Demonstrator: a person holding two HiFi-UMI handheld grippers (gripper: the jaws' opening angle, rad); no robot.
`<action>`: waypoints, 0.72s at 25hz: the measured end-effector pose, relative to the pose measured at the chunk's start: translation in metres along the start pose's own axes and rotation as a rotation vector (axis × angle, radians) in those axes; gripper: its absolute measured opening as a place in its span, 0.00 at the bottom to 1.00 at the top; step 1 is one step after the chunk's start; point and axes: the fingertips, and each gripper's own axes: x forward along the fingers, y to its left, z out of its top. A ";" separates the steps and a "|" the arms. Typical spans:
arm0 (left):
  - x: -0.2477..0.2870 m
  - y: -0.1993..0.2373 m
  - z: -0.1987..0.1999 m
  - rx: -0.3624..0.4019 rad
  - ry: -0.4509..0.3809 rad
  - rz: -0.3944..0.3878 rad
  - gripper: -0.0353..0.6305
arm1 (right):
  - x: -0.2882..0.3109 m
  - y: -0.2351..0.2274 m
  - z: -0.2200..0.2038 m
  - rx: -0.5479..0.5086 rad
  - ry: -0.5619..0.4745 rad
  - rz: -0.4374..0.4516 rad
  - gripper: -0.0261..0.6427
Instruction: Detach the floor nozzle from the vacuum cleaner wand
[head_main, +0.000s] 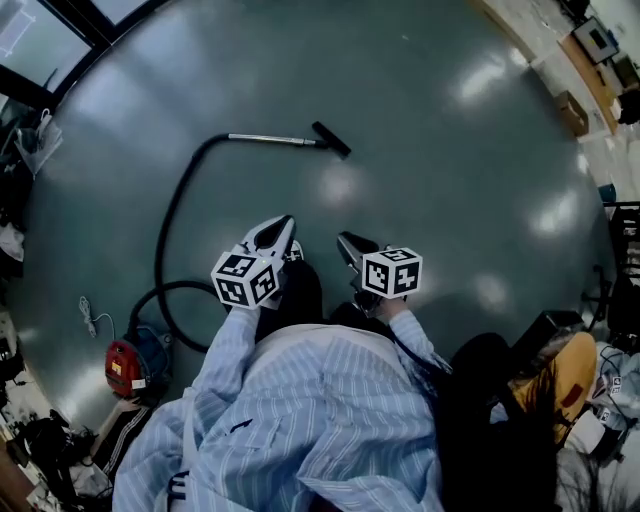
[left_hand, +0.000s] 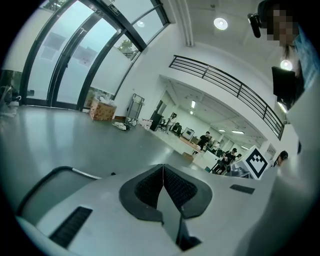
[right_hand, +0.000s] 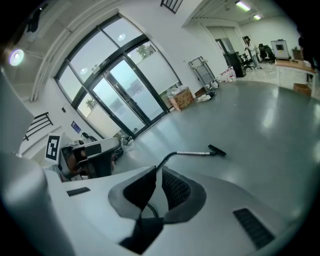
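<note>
Floor (head_main: 450, 150): smooth, glossy, glare at 1 o'clock. Wand (head_main: 270, 140), 11 o'clock: polished metal. Floor nozzle (head_main: 331, 139), hose (head_main: 170, 215): black, matt. Vacuum body (head_main: 125, 365), 8 o'clock: red glossy plastic. Left gripper (left_hand: 163, 169), right gripper (right_hand: 156, 172): white matt plastic shells; pads (left_hand: 177, 187) black, rough-textured. Shirt (head_main: 300, 400): striped cloth.

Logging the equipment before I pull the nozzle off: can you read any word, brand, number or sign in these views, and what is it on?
No text can be read in any view.
Left marker cube and right marker cube: square coded patterns only, no letters.
Red vacuum body: any brand is too small to read.
Blue wall sign: too blurred to read.
Cardboard box: no legible print.
</note>
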 end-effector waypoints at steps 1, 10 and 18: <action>0.004 0.011 0.007 0.004 0.005 -0.009 0.06 | 0.010 0.001 0.008 0.006 -0.002 -0.007 0.10; 0.033 0.083 0.053 -0.013 0.005 -0.046 0.06 | 0.059 -0.004 0.070 0.028 -0.030 -0.079 0.10; 0.067 0.098 0.059 -0.063 0.031 -0.041 0.06 | 0.068 -0.046 0.108 0.063 -0.041 -0.120 0.10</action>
